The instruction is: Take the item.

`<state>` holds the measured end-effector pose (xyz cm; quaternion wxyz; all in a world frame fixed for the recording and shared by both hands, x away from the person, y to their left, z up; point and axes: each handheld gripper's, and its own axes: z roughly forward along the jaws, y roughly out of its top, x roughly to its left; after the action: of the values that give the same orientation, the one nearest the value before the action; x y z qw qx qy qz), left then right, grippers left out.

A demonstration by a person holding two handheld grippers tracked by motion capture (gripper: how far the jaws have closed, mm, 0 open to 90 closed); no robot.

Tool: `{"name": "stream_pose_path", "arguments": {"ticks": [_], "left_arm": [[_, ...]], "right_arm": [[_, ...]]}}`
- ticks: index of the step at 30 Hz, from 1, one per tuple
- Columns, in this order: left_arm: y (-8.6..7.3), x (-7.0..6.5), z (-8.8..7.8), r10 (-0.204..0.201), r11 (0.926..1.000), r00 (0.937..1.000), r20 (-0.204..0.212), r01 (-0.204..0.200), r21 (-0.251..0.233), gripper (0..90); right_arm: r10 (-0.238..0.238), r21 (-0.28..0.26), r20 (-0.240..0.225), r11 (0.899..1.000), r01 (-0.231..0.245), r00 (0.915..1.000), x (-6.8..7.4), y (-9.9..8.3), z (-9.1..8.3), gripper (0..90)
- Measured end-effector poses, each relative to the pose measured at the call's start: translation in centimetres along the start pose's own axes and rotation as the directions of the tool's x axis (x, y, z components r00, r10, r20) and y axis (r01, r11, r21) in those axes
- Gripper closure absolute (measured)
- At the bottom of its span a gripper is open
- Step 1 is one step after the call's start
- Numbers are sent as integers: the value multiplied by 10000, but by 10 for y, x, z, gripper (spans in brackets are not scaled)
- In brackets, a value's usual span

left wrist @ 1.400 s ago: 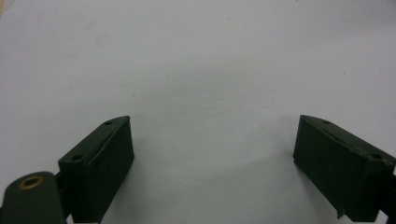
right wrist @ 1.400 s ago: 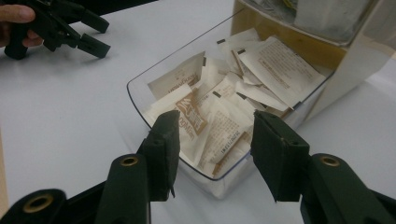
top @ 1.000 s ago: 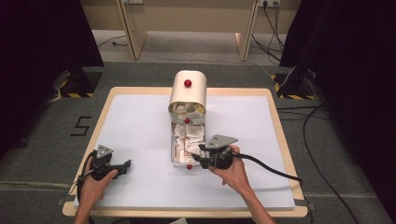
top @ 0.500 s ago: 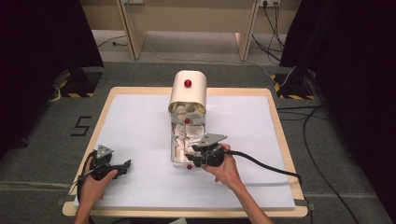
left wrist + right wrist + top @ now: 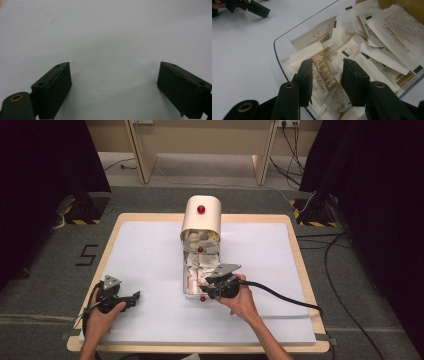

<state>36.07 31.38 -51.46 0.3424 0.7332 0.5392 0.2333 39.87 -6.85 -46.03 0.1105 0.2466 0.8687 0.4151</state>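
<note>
wooden-rimmed table (image 5: 295,245) w/ white sheet (image 5: 150,250) over most of it. mid-table, a cream round-topped container (image 5: 201,217) w/ a red knob (image 5: 201,209) on top; its clear tray (image 5: 186,290) runs out toward me, packed w/ white-and-tan sachets (image 5: 196,272), two more red knobs along it. my right hand (image 5: 245,301) sits at the tray's near right corner, my right gripper (image 5: 209,287) pointing left into the tray, black cable (image 5: 285,295) trailing off to the right over the sheet. right gripper view: right gripper (image 5: 325,82) jaws partly apart, dipped inside the clear tray (image 5: 277,53), straddling a sachet w/ tan band and lettering (image 5: 323,73); jaws sit either side of it, not clamped yet as far as i can see, left jaw looks to be against the packet, right one just off it. other sachets (image 5: 387,27) piled loose behind, overlapping. my left hand (image 5: 102,312) rests near the front left of the sheet, well apart from the tray, left gripper (image 5: 131,298) pointing right. left gripper view: left gripper (image 5: 113,85) jaws wide apart, nothing betw them, bare white sheet (image 5: 110,32) under.
</note>
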Motion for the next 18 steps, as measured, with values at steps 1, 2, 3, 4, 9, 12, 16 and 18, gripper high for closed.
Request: {"name": "stream_pose_path", "arguments": {"ticks": [1, 2, 3, 4, 9, 12, 16, 18], "left_arm": [[0, 0, 0, 0, 10000, 10000, -1, 0, -3, 113], [0, 0, 0, -2, 10000, 10000, -2, 2, -4, 113], [0, 0, 0, -3, 10000, 10000, 0, 3, -2, 113], [0, 0, 0, -3, 10000, 10000, 0, 3, -2, 113], [0, 0, 0, -4, 10000, 10000, 3, 4, -3, 113], [0, 0, 0, -1, 10000, 10000, -7, 1, 4, 113], [0, 0, 0, -3, 10000, 10000, -4, 3, 4, 113], [0, 0, 0, -1, 10000, 10000, 2, 1, -2, 113]], "right_arm": [[-9, 31, -5, 10000, 9, 10000, 0, 0, 0, 615], [-19, 64, -8, 10000, 19, 10000, 0, 0, 0, 623], [-20, 108, -8, 9999, 20, 10000, 0, 0, 0, 632], [-20, 108, -8, 9999, 20, 10000, 0, 0, 0, 632], [-226, 221, -32, 9995, 227, 9997, 0, -1, -1, 735], [-296, 210, -205, 9993, 300, 9994, 1, 0, -2, 760], [-446, 343, -447, 9983, 462, 9980, 1, 0, -3, 749], [-495, 350, -456, 9981, 511, 9977, 1, 0, -4, 754]]}}
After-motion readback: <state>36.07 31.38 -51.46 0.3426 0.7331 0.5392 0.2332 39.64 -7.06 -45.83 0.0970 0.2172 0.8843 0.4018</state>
